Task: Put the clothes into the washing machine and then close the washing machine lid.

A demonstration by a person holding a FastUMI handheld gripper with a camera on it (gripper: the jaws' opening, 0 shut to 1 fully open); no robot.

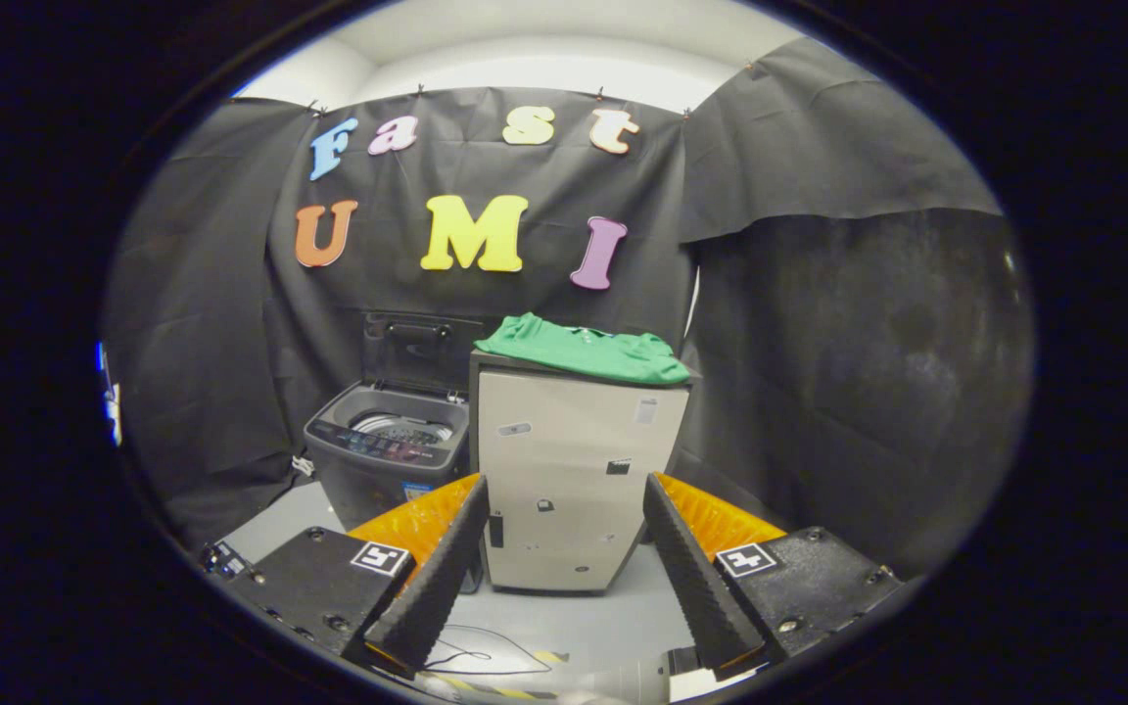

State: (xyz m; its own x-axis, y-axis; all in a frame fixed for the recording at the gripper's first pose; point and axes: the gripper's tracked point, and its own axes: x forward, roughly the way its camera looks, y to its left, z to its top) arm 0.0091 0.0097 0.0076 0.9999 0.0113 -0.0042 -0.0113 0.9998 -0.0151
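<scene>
Black-draped booth, one open washing machine (pixel 390 446), one green garment (pixel 586 350) atop cabinet (pixel 574 480), jaws apart.

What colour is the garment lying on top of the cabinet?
Green, plain; the garment shows best in the gripper view, beyond the open gripper.

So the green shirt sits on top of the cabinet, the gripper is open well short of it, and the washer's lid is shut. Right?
Not quite: the lid is up, standing open behind the washer, with the drum visible inside. The gripper view shows this. The rest holds: the green shirt lies on top of the cabinet, beside the washer, and the gripper is open well short of it.
</scene>
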